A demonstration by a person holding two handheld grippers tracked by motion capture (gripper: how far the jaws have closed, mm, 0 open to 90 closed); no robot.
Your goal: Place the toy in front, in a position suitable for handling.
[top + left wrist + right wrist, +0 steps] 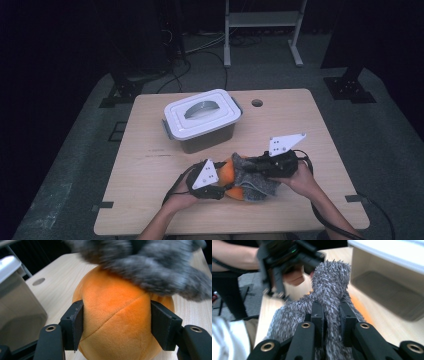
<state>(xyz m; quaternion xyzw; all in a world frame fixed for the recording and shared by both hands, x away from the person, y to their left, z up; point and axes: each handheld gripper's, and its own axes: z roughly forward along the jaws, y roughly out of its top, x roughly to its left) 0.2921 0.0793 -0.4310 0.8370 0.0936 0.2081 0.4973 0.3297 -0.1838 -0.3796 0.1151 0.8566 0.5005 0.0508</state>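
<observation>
Where the table's (150, 200) near edge lies: orange plush ball (112, 322), grey shaggy cloth (329, 290).
Left gripper (116, 325) clasps the ball's sides; right gripper (331, 322) pinches the cloth draped over it.

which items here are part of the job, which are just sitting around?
In the job:
- orange plush ball, between the left tool pads
- grey fuzzy cloth, pinched in the right tool

Lying about:
- lidded plastic box
- metal stand beyond the table
</observation>
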